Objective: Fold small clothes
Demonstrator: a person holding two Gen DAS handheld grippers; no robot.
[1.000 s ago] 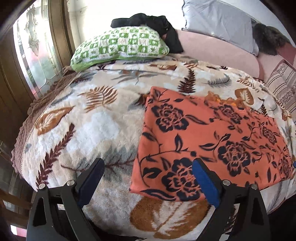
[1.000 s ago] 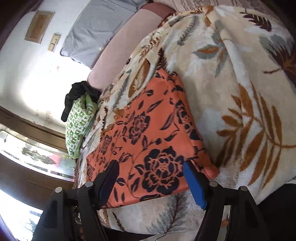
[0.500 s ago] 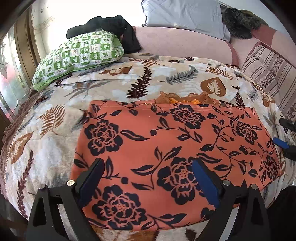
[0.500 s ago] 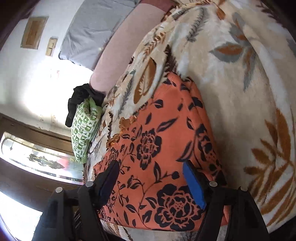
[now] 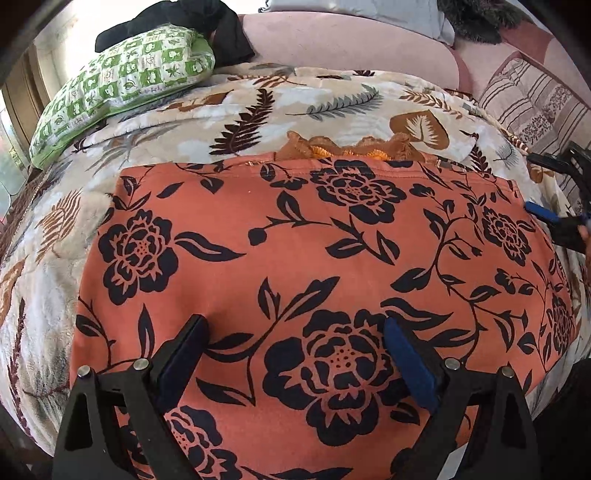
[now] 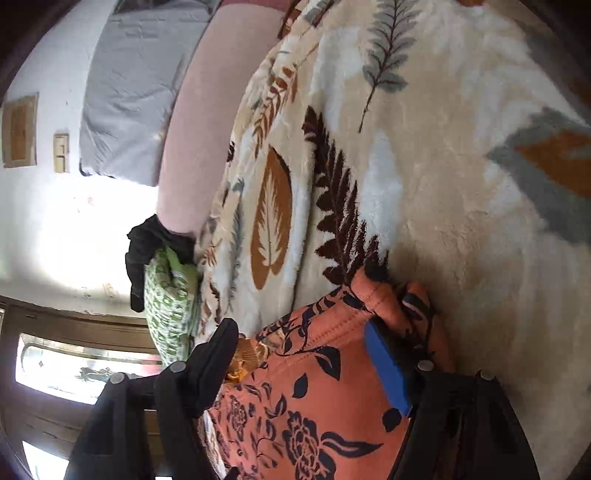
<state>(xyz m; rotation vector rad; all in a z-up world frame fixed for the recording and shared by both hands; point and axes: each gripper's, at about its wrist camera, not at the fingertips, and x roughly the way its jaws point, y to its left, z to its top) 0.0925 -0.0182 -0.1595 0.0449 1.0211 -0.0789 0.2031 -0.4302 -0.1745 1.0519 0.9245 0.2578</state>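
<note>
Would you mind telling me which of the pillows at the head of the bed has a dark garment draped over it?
The green-and-white checked pillow: black clothing lies over it, unlike the plain grey pillow.

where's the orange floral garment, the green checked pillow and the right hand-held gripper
orange floral garment (image 5: 295, 258), left wrist view, middle of its flat top layer
green checked pillow (image 5: 122, 88), left wrist view, centre of its top face
right hand-held gripper (image 6: 299, 354), right wrist view, midway between its fingertips
</note>
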